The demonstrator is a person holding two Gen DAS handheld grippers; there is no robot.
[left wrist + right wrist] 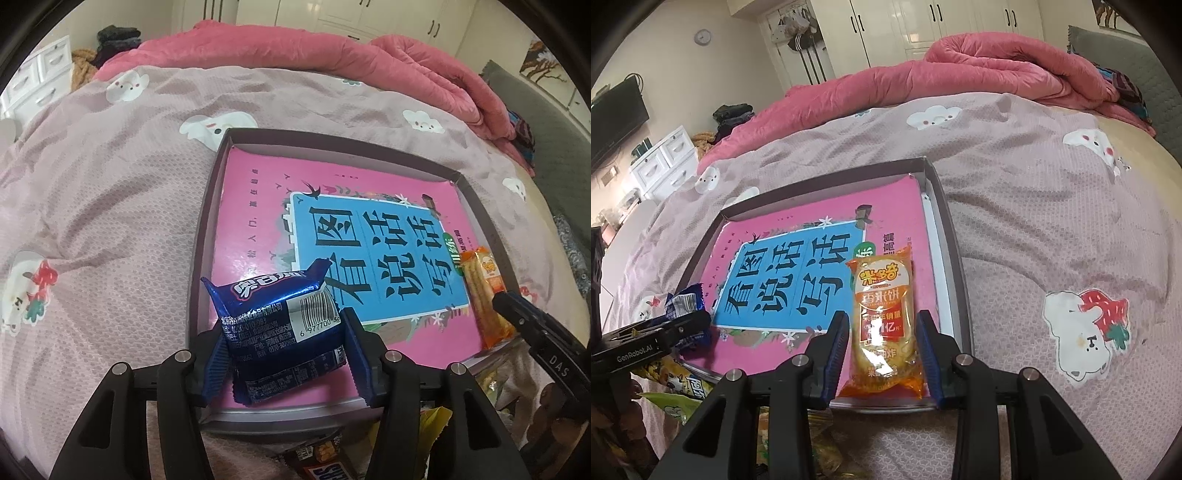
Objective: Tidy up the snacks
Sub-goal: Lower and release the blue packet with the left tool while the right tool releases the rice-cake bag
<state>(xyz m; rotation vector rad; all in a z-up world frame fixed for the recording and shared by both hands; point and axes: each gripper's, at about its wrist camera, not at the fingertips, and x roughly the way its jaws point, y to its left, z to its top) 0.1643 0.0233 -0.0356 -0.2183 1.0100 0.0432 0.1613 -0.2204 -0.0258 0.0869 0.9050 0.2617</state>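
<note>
Left gripper (284,356): clamped across blue biscuit packet (280,328), over the tray's (201,258) near-left corner. Right gripper (882,350): clamped on orange rice-cracker packet (882,325), above the tray's near-right edge. Both packets likely light, crinkly, slippery, contents brittle; grip mid-body, gently.

Snickers bar (325,463) cut off by btm edge.

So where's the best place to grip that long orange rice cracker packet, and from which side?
Across the middle of the orange rice cracker packet, fingers on its two long edges, coming in from its near short end. It is long and narrow, and the right gripper already straddles it that way in the shallow dark-rimmed box.
</note>
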